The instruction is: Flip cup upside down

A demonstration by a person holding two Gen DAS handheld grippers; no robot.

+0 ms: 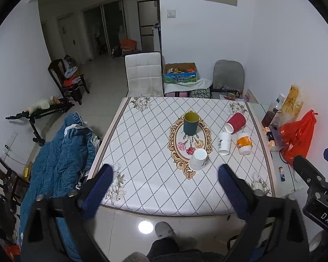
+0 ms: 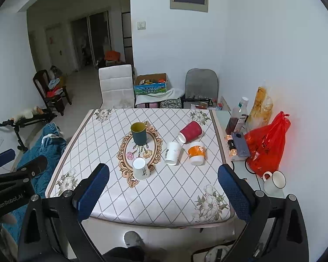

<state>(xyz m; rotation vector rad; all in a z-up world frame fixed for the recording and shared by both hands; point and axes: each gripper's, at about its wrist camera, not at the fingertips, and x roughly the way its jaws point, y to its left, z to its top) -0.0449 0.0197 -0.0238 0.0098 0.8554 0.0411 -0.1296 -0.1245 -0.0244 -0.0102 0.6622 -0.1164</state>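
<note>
Pre-grasp: left gripper point(image 1: 165, 193) and right gripper point(image 2: 163, 193) jaws both spread, empty, short of the bench point(image 2: 111, 198); green cup point(image 2: 138, 133), probably the only upright one, needs a side grip then inversion.

A dark teal ceramic mug with a yellow-green inside point(image 1: 191, 123) point(image 2: 138, 133) stands upright, mouth up, on the table's oval floral medallion; a red paper cup point(image 1: 236, 122) point(image 2: 190, 131) lies on its side; three white paper cups, one orange-banded point(image 1: 244, 143) point(image 2: 196, 153), stand mouth-down.
</note>
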